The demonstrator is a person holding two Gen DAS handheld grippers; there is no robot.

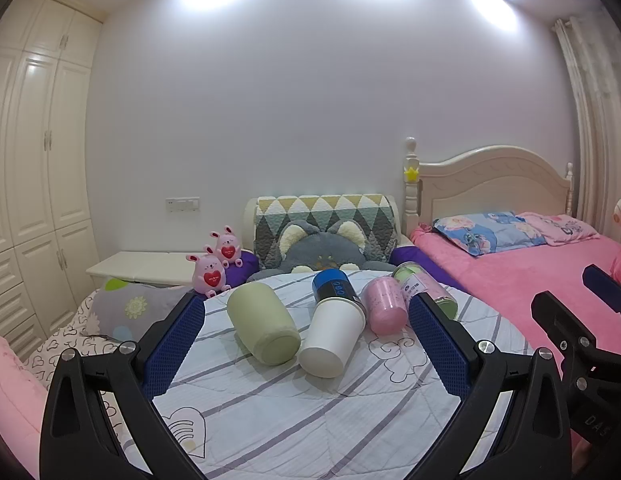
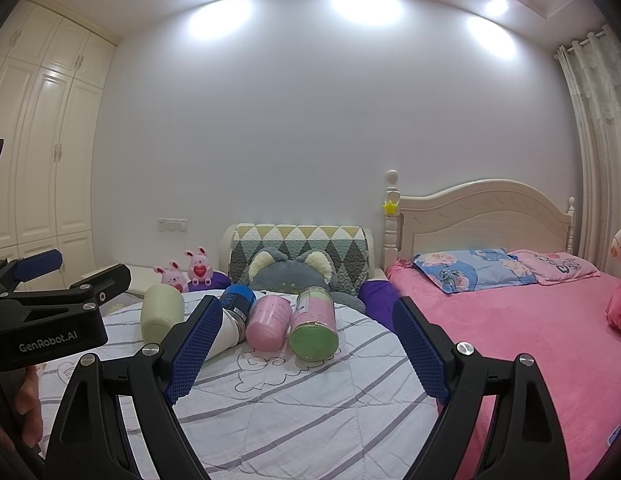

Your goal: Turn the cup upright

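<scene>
Several cups lie on their sides on the striped quilt [image 1: 294, 412]: a pale green cup [image 1: 262, 324], a white paper cup [image 1: 330, 336], a blue-and-black tumbler [image 1: 333, 284] behind it, a pink cup [image 1: 382, 306] and a green-lidded clear cup [image 1: 424, 286]. My left gripper [image 1: 306, 312] is open and empty, its fingers either side of the row, short of the cups. In the right wrist view the same cups show: pale green [image 2: 160, 312], white [image 2: 226, 334], blue [image 2: 238, 300], pink [image 2: 268, 320], green-lidded [image 2: 313, 324]. My right gripper [image 2: 304, 320] is open and empty.
A grey cat cushion [image 1: 322, 248] and two pink bunny toys [image 1: 216, 264] sit at the bed's head. A pink bed [image 2: 530, 340] with pillows lies to the right. White wardrobes [image 1: 34, 160] line the left wall. The left gripper's body [image 2: 42, 320] shows at the right view's left edge.
</scene>
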